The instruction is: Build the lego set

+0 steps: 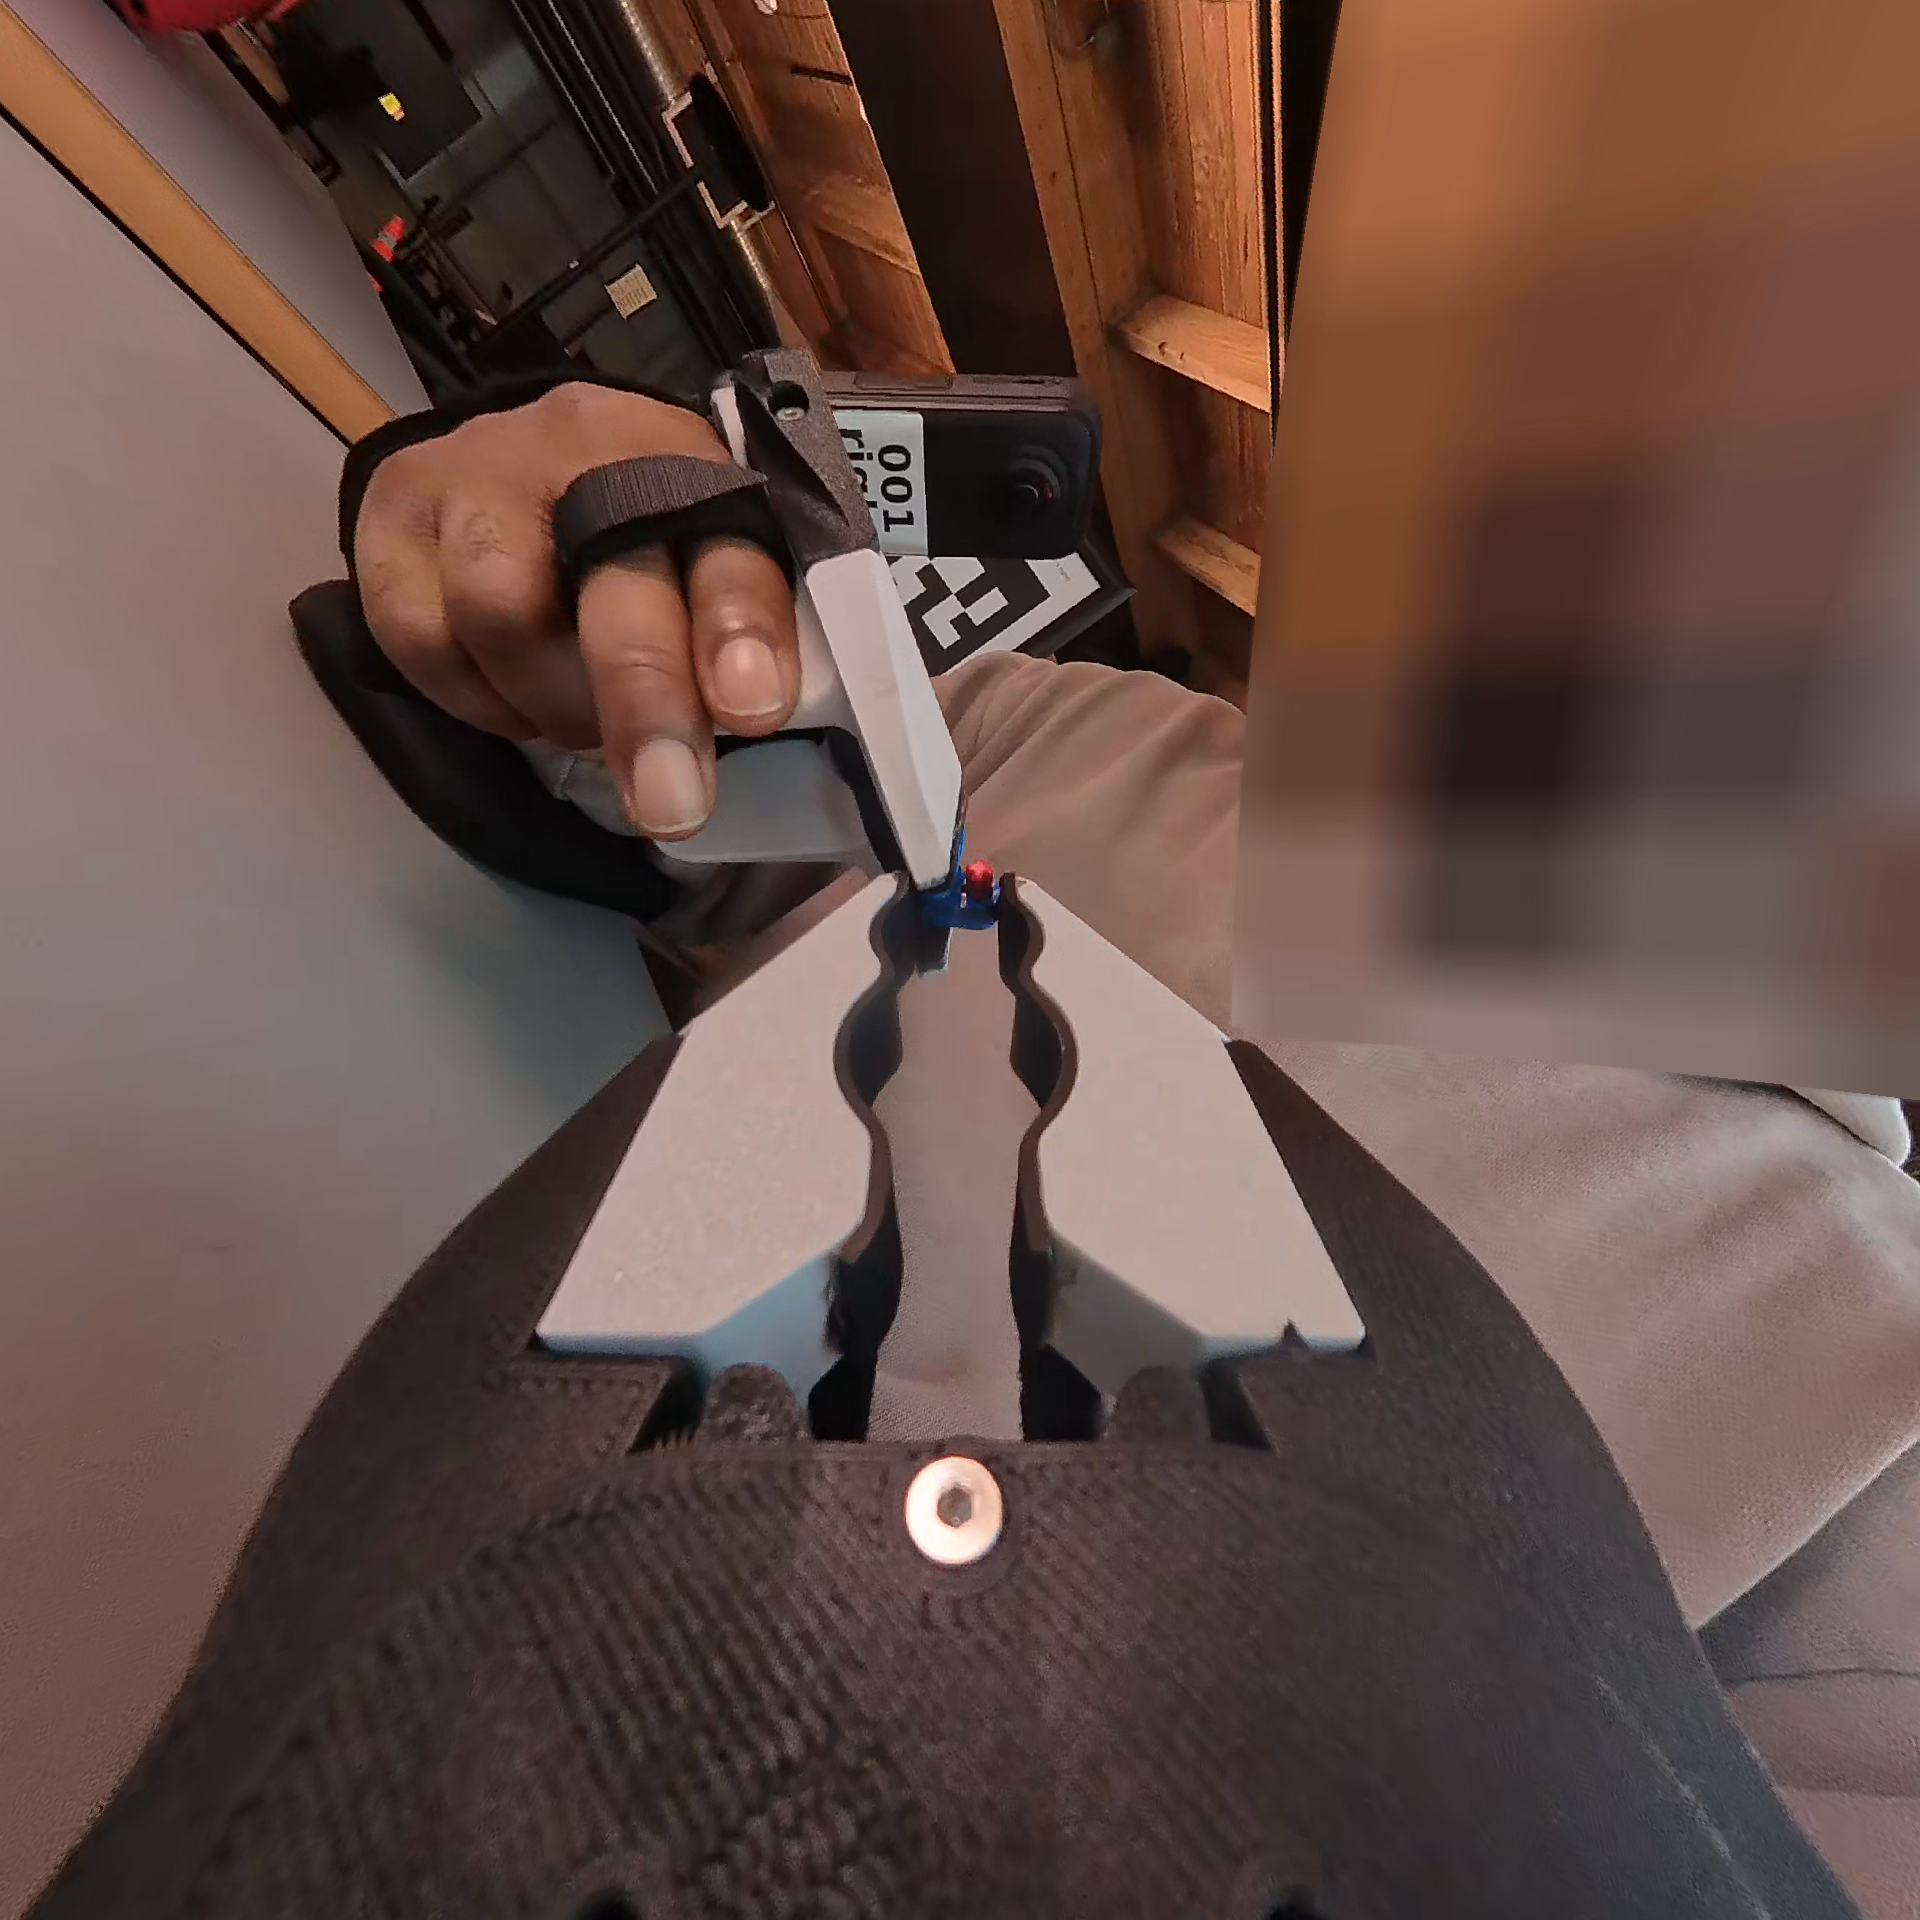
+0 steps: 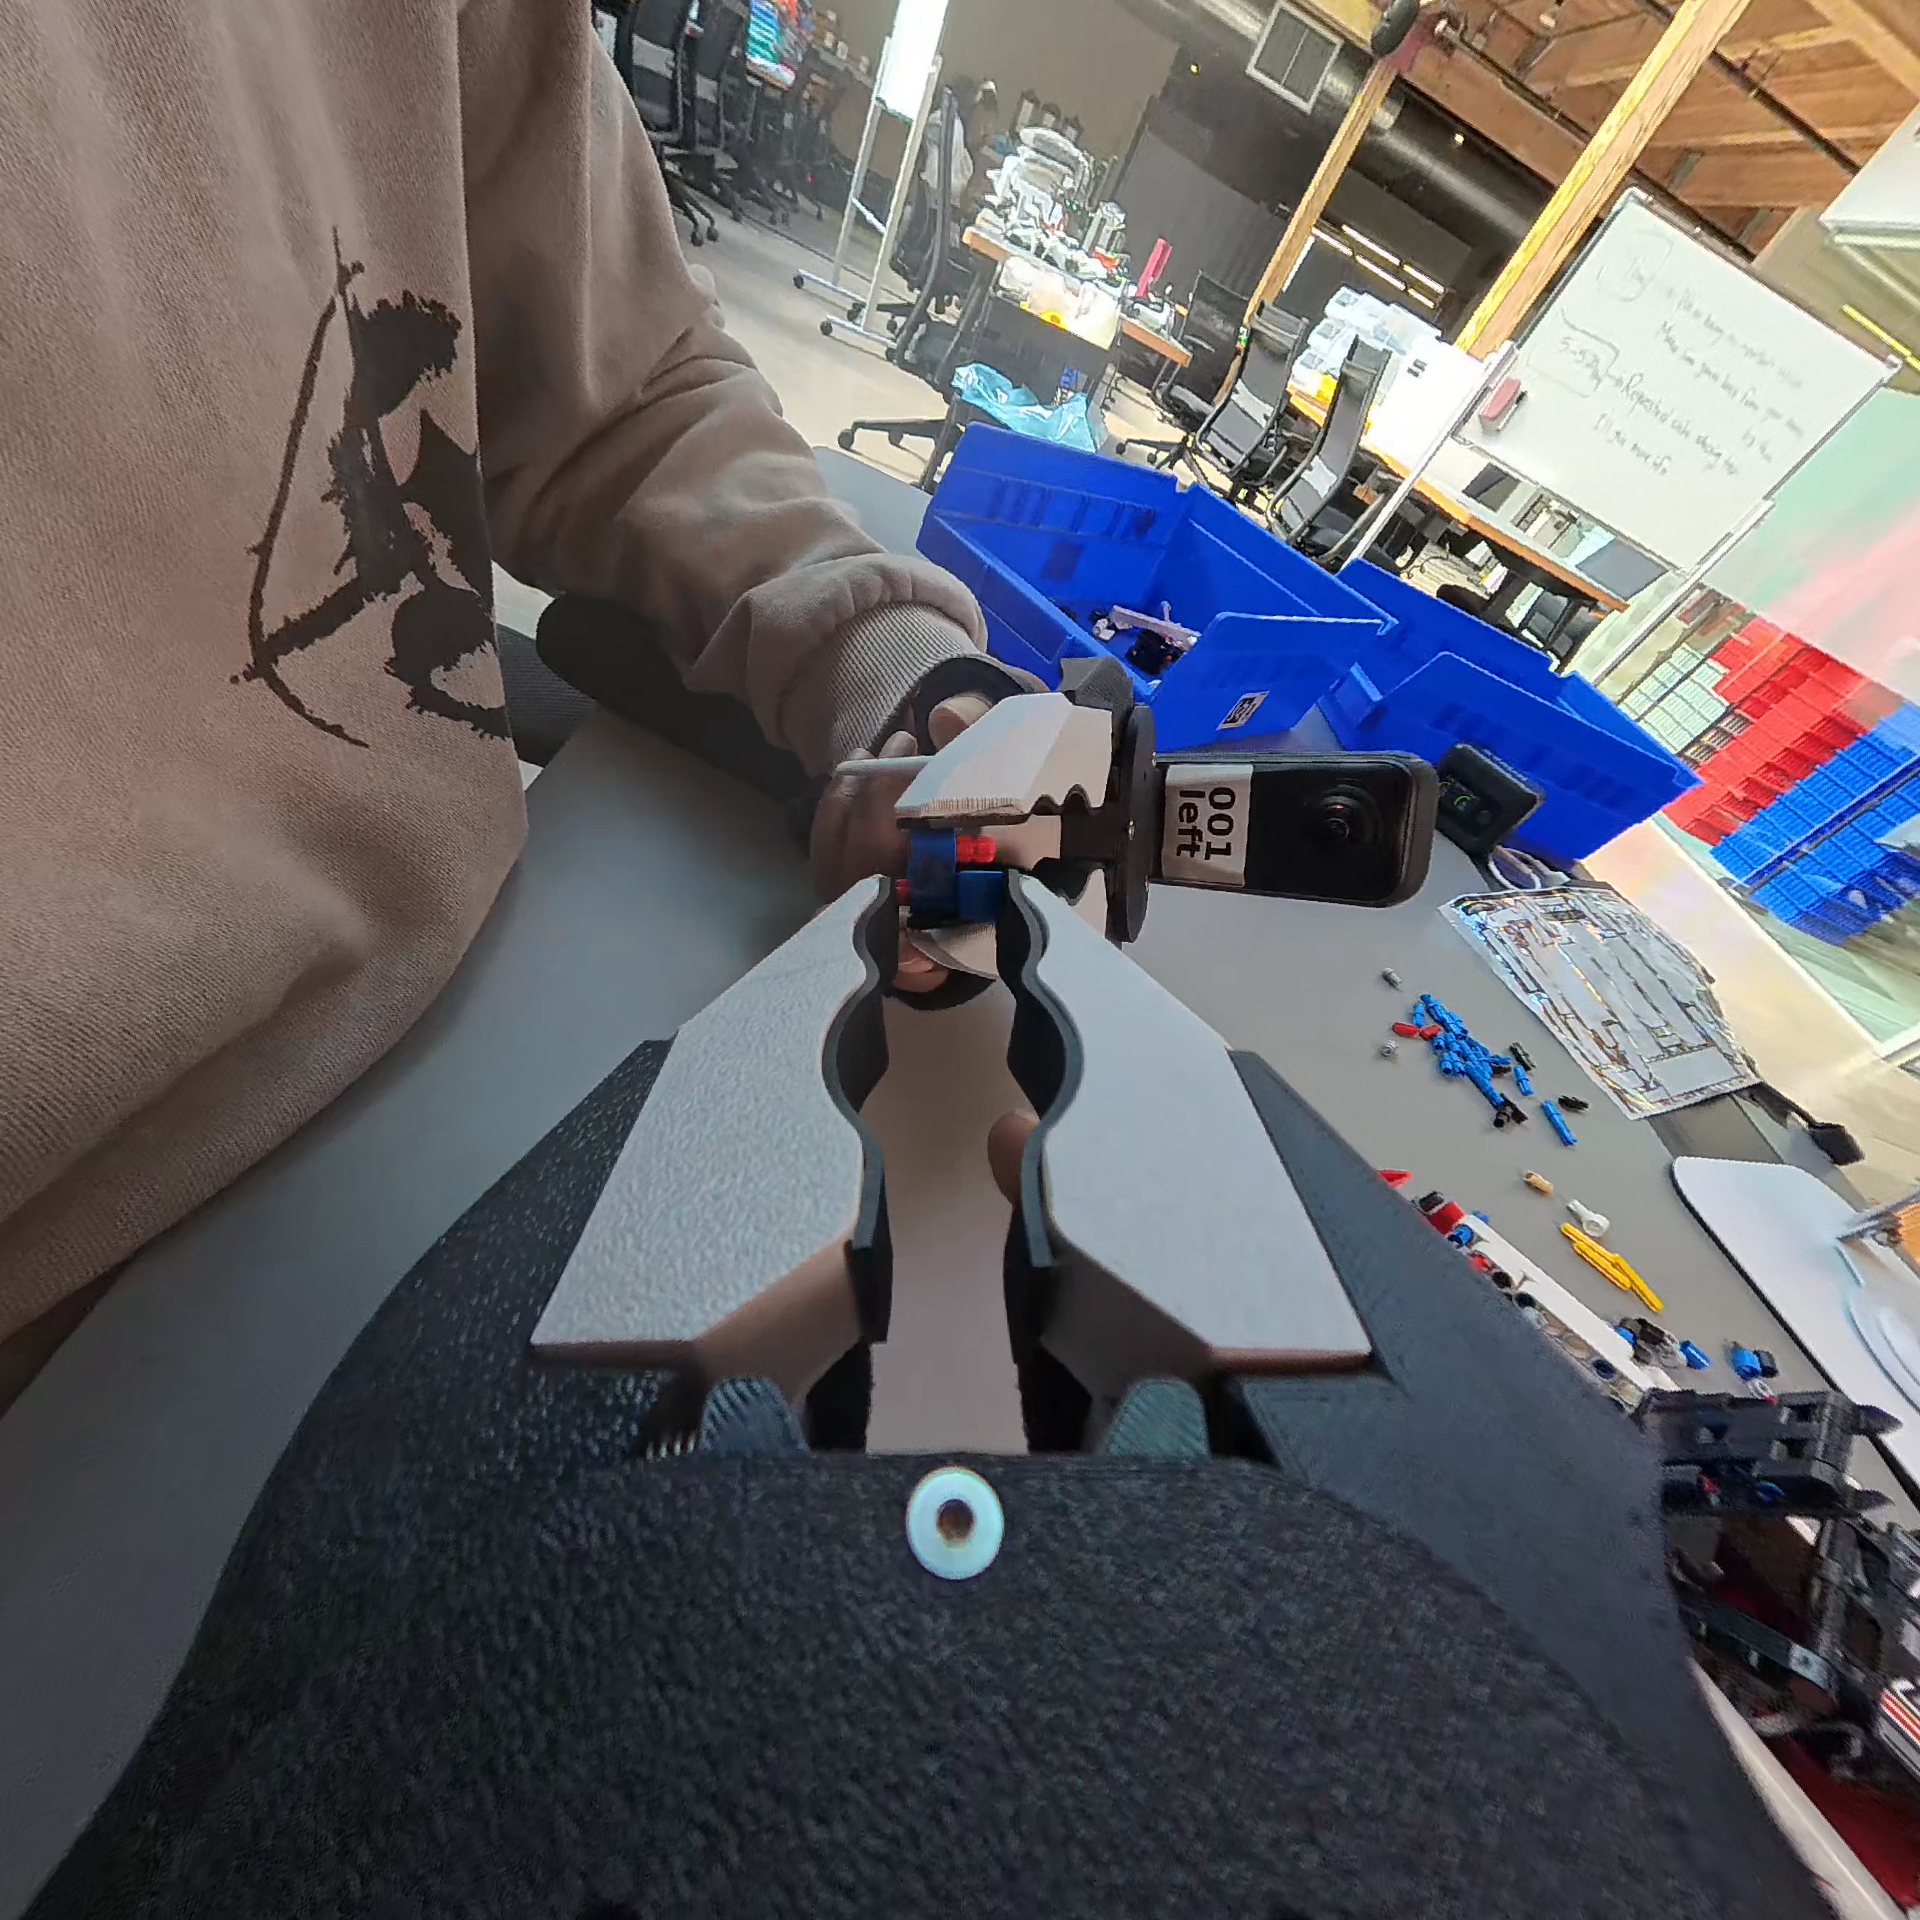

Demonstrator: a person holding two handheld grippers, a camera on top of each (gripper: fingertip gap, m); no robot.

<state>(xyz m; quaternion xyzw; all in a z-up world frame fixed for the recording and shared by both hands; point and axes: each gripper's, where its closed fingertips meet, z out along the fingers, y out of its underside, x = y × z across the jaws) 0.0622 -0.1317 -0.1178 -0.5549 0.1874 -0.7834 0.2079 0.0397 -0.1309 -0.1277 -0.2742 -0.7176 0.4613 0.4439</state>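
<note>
blue piece (image 2: pixel 951 891): I judge it tiny, light, stiff; hold its flat sides
right tongs (image 2: pixel 948 896): my tips clamp it
left tongs (image 1: pixel 951 902): pinch the same piece

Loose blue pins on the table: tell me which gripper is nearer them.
Right. The right gripper is just left of the loose blue pins, raised over the table; the left gripper is tip to tip with it, slightly farther.

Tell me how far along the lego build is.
Done: a dark partial model sits on the table. In hand: both grippers, left gripper and right gripper, pinch a small blue-and-red subassembly. Left: many loose pieces beside the instruction sheet.
</note>
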